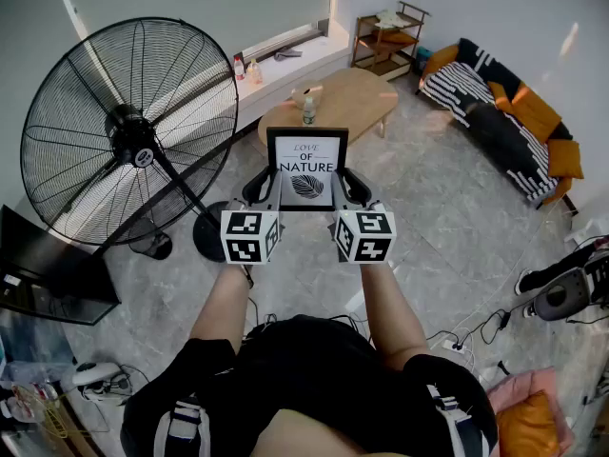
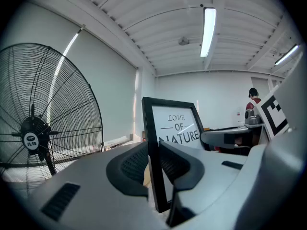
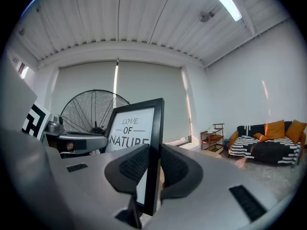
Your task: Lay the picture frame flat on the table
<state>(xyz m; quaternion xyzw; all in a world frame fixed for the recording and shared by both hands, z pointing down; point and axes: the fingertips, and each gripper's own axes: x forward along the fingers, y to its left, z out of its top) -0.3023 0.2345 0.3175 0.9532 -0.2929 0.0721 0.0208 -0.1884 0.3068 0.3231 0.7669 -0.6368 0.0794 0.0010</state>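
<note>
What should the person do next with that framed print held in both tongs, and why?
Probably carry it forward to the wooden table before tilting it. The picture frame stands upright in the air, its side edges clamped by the left tongs and right tongs, and the table lies some way ahead. A bottle stands near its front edge, so aiming beside it seems wise.

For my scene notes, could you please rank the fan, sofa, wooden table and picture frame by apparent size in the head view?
1. fan
2. sofa
3. wooden table and picture frame: nearly alike; the frame is held nearer the camera.
</note>
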